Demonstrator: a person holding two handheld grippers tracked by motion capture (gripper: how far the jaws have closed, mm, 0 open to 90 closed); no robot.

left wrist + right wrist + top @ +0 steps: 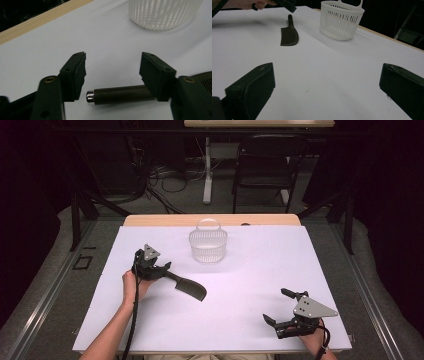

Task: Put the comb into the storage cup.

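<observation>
On the white table (240,285), the left gripper (112,72) straddles the dark comb (120,94) handle, jaws half open, one pad touching; white basket (208,246) at two o'clock. Right gripper (327,87) gapes empty.

The white worktop (240,285) is largely bare. Near the middle of its far edge, passage is blocked by a white slotted basket (208,245) with an upright handle; open strips are left between it and the far left and far right corners. Left of centre, a dark comb (187,286) lies flat, its handle reached by the left tongs (112,72), so low passage there is obstructed. A wide free band is seen from the comb across the centre to the right edge. The near right corner is occupied by the right tongs (272,321). Between basket and comb a clear gap is left.
</observation>
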